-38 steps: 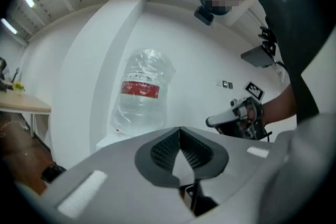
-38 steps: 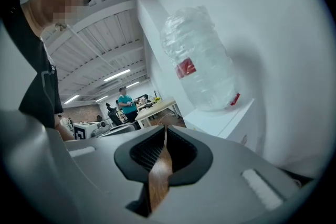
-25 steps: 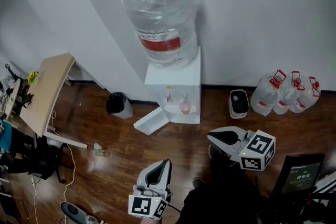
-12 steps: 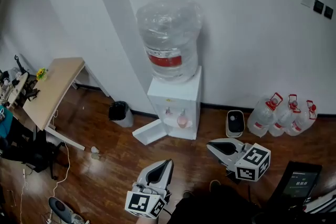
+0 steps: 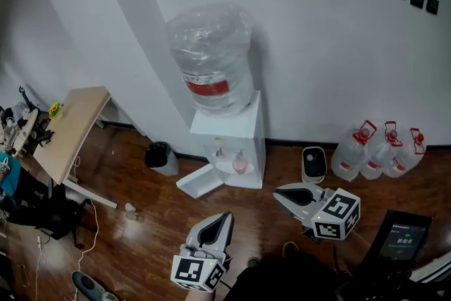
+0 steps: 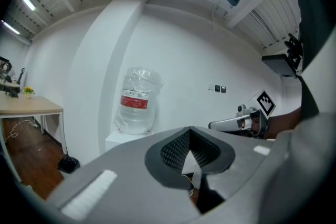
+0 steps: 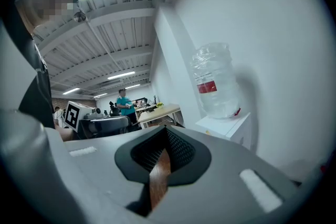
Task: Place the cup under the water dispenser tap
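A white water dispenser (image 5: 229, 130) with a large clear bottle (image 5: 210, 56) on top stands against the wall. A pink cup (image 5: 239, 165) sits in its alcove under the taps. My left gripper (image 5: 224, 218) hovers over the wood floor well short of the dispenser. Its jaws stand a narrow slit apart with nothing between them. My right gripper (image 5: 276, 194) is to the right, also short of the dispenser, with the same narrow empty slit. The left gripper view shows the bottle (image 6: 136, 102) and the right gripper (image 6: 231, 123). The right gripper view shows the bottle (image 7: 215, 81).
A white panel (image 5: 201, 182) lies on the floor left of the dispenser, beside a black bin (image 5: 161, 155). A wooden table (image 5: 67, 127) stands at the left. Several water jugs (image 5: 377, 148) and a small white device (image 5: 313, 163) are at the right wall. A person (image 7: 125, 104) stands far off.
The head view has shifted, so the dispenser and bottle sit lower in the picture. Both grippers keep their places near the bottom edge, and their jaw gaps look unchanged.
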The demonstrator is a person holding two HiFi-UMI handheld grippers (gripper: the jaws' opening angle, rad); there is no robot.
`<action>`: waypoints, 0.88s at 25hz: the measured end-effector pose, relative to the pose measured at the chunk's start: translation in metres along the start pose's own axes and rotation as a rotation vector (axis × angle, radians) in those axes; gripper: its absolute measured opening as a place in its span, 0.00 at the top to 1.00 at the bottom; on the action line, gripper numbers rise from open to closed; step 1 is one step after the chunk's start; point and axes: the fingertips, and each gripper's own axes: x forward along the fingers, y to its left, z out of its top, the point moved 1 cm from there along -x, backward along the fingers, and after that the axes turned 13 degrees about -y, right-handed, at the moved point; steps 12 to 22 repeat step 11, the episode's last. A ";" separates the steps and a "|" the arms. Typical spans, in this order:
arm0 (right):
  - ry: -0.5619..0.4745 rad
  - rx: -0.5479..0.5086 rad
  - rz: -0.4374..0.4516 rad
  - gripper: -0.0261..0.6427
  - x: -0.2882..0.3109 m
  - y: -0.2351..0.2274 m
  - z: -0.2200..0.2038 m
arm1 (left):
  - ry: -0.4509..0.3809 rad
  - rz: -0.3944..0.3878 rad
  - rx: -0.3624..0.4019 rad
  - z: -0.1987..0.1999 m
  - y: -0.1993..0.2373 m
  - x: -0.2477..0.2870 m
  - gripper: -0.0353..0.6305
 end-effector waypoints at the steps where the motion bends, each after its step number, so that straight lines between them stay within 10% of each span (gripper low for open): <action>1: 0.002 -0.002 0.002 0.96 0.000 0.001 -0.001 | 0.002 -0.002 0.002 0.000 -0.001 -0.001 0.63; 22: 0.008 -0.006 0.004 0.96 0.004 0.012 -0.005 | 0.010 0.003 -0.002 0.002 0.006 -0.013 0.63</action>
